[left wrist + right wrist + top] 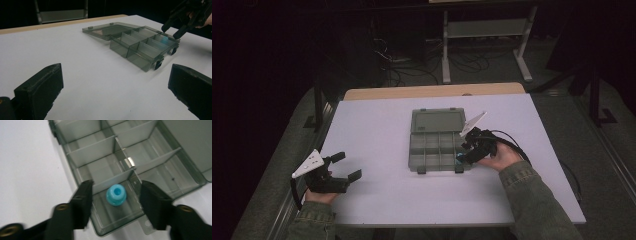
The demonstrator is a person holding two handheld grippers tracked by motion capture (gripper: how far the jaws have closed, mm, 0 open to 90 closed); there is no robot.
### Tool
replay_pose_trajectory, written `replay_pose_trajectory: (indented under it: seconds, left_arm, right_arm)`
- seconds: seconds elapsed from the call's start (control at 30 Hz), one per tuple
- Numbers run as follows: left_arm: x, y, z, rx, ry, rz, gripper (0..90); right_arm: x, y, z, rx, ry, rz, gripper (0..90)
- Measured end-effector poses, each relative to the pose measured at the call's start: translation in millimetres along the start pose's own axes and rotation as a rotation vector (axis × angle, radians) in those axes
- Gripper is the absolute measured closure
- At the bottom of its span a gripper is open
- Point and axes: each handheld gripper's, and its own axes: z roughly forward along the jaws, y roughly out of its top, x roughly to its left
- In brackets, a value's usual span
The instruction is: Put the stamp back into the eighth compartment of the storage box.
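Observation:
A smoky clear compartment box [413, 150] lies open in the middle of the white table, its lid [437, 121] folded flat on the far side. A light blue bead [116, 194] rests in the near right corner compartment [460, 158]. My right gripper [466, 150] hovers over that corner; in the right gripper view its jaws [117, 185] stand apart on either side of the bead without touching it. My left gripper [348, 166] rests open at the table's near left with nothing between its fingers, and its view looks at the box [135, 53] and the right gripper [171, 31].
The white table top [377, 125] has bare room left of the box and in front of it. A wooden strip [432, 91] runs along its far edge. Beyond it stand a desk frame [484, 30] and tangled cables [412, 65] on the dark floor.

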Motion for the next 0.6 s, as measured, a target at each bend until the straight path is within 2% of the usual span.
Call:
replay_pose_trajectory:
  seconds: [0.1,0.23,0.33,0.43,0.6]
  left_arm:
    - [-0.1,-0.1,-0.1,0.001,0.000,0.001,0.0]
    - [-0.2,-0.1,0.0,0.004,-0.001,0.003,0.0]
    - [-0.3,-0.3,0.0,0.003,0.001,0.000,0.0]
    - [-0.3,-0.3,-0.3,0.002,0.002,0.000,0.0]
    - [-0.3,-0.4,-0.4,0.003,0.002,0.000,0.0]
  right_arm:
    - [-1.1,-0.5,-4.1,-0.023,-0.016,0.017,25.2]
    - [-1.9,-2.8,-10.3,-0.049,-0.052,0.022,13.7]
    - [-2.8,-3.6,-13.9,-0.070,-0.063,0.032,12.3]
    - [-4.5,-4.5,-19.0,-0.102,-0.067,0.041,3.7]
    - [-5.2,-6.6,-23.7,-0.123,-0.081,0.052,0.0]
